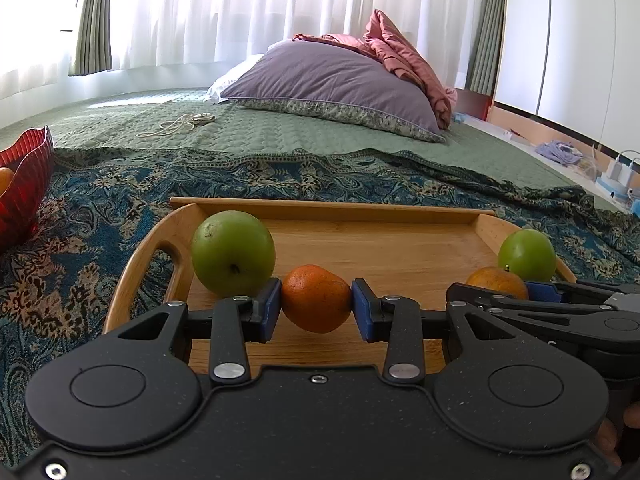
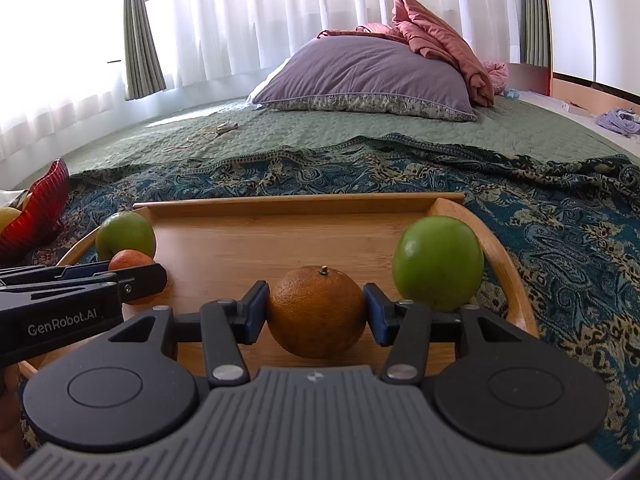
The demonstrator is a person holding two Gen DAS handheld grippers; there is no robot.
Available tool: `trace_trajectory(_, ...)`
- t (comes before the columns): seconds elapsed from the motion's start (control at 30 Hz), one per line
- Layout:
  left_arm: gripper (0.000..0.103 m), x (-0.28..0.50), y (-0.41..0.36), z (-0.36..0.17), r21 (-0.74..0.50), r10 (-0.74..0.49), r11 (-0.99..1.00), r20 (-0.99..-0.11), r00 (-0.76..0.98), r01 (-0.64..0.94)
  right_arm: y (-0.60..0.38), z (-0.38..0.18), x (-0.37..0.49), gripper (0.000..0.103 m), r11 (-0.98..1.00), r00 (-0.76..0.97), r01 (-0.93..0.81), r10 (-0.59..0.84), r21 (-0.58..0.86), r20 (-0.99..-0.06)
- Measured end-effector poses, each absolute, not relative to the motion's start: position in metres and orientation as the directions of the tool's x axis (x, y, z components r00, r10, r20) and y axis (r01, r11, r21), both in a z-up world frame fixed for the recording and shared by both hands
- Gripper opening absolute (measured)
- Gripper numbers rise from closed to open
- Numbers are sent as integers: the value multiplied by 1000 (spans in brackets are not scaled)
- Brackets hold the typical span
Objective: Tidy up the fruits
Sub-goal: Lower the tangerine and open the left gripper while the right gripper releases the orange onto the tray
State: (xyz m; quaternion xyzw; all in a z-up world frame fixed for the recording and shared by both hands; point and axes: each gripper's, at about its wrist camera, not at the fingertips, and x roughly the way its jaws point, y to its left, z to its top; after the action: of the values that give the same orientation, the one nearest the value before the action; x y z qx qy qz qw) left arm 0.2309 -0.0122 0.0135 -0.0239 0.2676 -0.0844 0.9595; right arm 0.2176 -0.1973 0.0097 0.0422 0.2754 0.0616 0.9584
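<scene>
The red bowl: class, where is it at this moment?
The red bowl sits at the far left edge of both wrist views, on the patterned blanket, left of the wooden tray.

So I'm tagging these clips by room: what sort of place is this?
Most likely a bedroom: the wooden tray sits on a bed with a green quilted bedspread, a purple pillow lies at its far end, and sheer white curtains cover the windows behind.

Black tool — blue pads
</scene>
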Motion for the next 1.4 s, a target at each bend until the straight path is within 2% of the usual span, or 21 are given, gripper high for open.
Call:
trace_trajectory(0.73, 37, 230, -16, 5, -71, -171, 985, -522, 836, 157, -194, 13, 212, 57, 989, 852, -121, 149, 89, -501)
trace_trajectory(0.93, 50, 221, -13, 13, -44, -160, 986, -510, 845, 161, -194, 18, 203, 58, 989, 860, -130, 151, 76, -487)
trace_trajectory(1.0, 57, 216, -11, 16, -44, -156, 987, -510, 846, 156, -195, 20, 199, 60, 988, 863, -137, 153, 67, -481)
trace_trajectory(1.07, 67, 209, -8, 20, -48, -155, 987, -506, 849, 152, -196, 22, 194, 67, 988, 867, -147, 156, 56, -473)
trace_trajectory(1.13, 75, 201, -6, 24, -47, -154, 987, -500, 852, 151, -197, 24, 186, 68, 986, 869, -157, 163, 53, -467)
trace_trajectory(1.4, 85, 155, -6, 33, -12, -181, 980, -470, 864, 199, -207, 29, 154, 81, 986, 884, -152, 167, 69, -438)
